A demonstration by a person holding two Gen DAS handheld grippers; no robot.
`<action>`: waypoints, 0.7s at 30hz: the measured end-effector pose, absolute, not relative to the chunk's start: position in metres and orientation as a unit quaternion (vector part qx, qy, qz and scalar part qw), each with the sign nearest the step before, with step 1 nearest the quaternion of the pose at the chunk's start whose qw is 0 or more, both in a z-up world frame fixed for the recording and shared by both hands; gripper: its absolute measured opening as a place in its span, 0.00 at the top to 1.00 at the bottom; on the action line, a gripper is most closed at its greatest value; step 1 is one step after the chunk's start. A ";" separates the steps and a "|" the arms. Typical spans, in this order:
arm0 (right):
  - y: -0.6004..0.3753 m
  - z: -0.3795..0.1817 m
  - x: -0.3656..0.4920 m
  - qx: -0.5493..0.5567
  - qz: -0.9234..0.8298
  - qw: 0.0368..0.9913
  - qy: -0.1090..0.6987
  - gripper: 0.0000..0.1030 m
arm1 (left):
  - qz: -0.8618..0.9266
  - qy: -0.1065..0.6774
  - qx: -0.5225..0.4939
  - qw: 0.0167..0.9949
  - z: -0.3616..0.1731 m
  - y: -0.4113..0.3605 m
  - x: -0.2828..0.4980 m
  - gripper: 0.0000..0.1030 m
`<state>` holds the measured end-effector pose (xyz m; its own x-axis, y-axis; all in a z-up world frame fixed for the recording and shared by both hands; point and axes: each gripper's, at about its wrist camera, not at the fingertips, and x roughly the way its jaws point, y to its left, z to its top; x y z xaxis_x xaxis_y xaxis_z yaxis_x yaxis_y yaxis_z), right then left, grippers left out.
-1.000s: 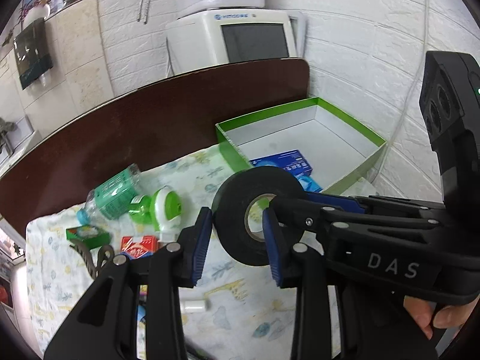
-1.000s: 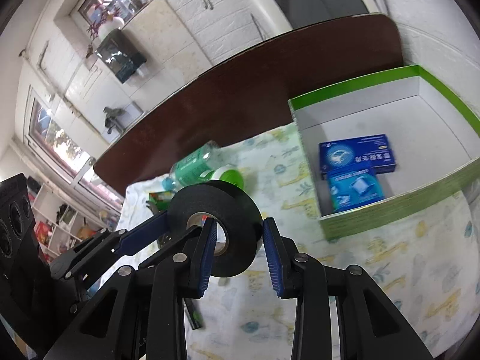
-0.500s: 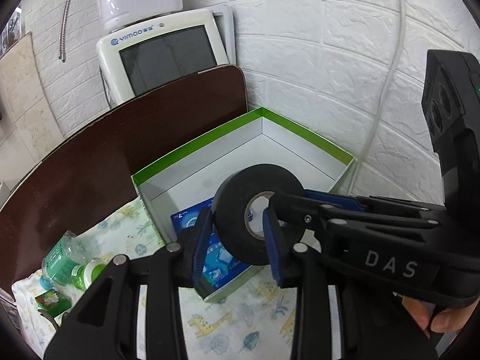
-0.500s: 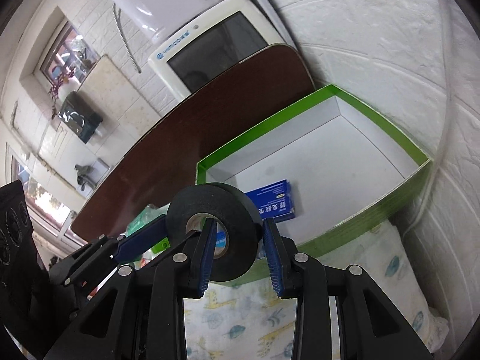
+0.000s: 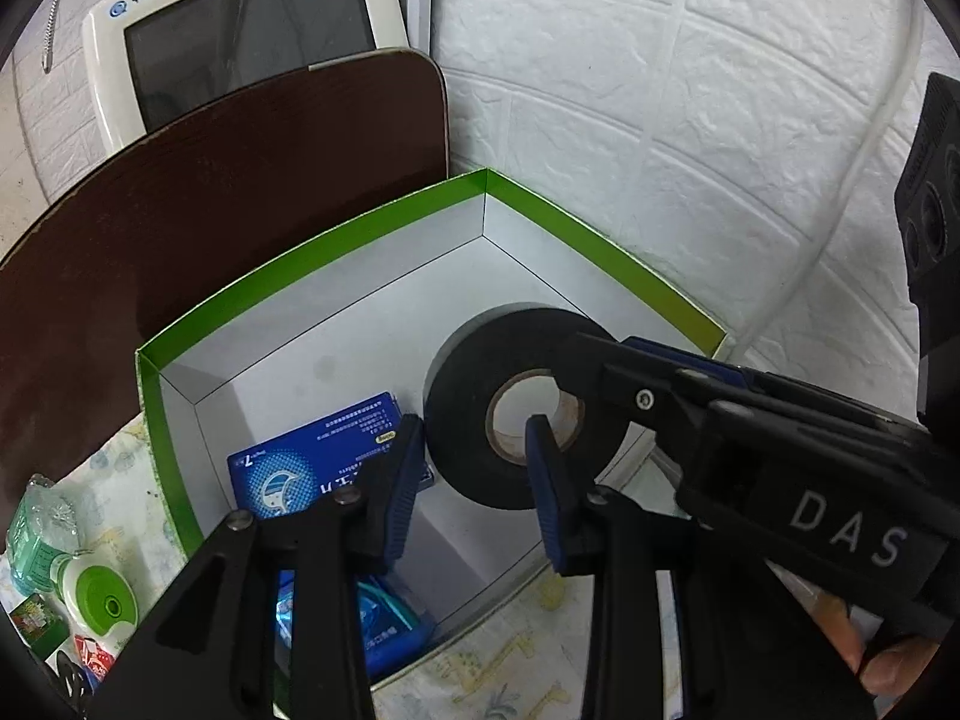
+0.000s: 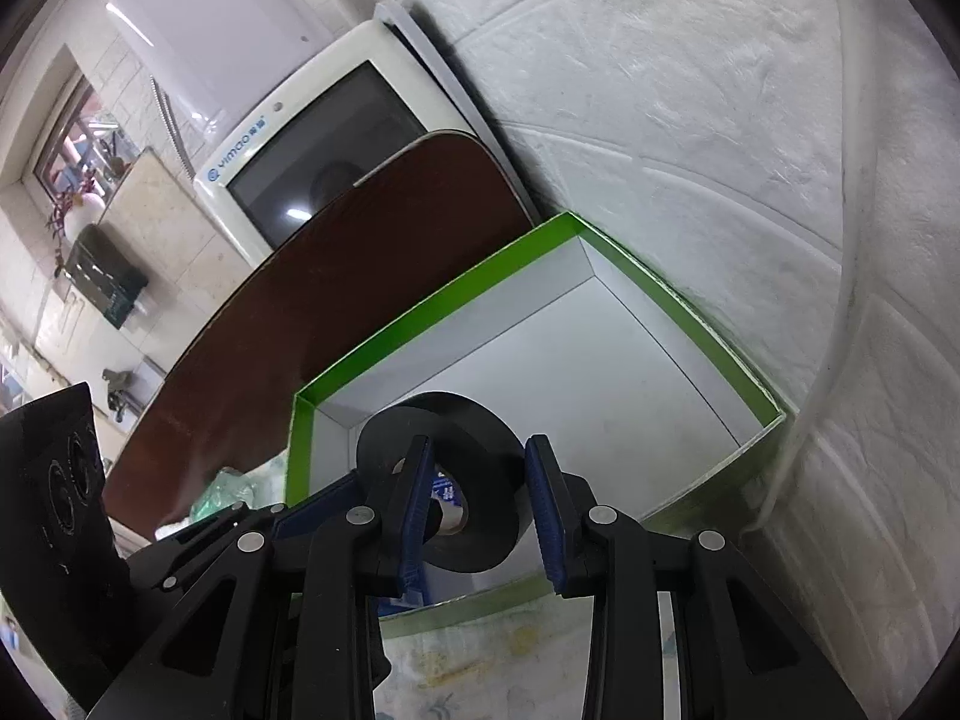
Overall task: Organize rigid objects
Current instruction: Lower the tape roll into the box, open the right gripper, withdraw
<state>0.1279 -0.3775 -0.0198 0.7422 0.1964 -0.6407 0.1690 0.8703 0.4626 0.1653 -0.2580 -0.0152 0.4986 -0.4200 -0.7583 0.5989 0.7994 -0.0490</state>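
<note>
The black tape roll (image 5: 516, 414) hangs over the white floor of the green-rimmed box (image 5: 576, 234), held by both grippers together. The left gripper (image 5: 474, 480) has one blue pad on the outer edge of the roll and the other inside the core hole, so its jaws are narrow and pinch the ring wall. The right gripper (image 6: 480, 504) holds the same roll (image 6: 474, 480) in the same way, from the other side. Its body shows the white letters "DAS" (image 5: 846, 528). In the box lies a blue packet (image 5: 318, 462) with white Chinese print, too small to read. Behind the box stands a white appliance (image 5: 240, 36) marked "YIMAO". On the patterned cloth (image 5: 132, 450), left of the box, lies a green bottle (image 5: 36, 534).
</note>
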 end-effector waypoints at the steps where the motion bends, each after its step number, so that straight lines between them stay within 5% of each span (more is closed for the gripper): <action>1: -0.380 -0.023 0.130 0.255 0.003 0.897 0.361 0.66 | -0.297 0.406 0.111 0.857 -0.017 -0.261 0.168 0.69; 21: -0.387 -0.045 0.138 0.237 -0.023 0.899 0.368 0.66 | -0.314 0.428 0.116 0.839 -0.035 -0.263 0.177 0.67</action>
<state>0.1377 -0.3873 -0.0445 0.7274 0.1342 -0.6730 0.2157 0.8862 0.4099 0.1773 -0.2632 -0.0355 0.4363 -0.4274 -0.7918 0.6256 0.7766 -0.0745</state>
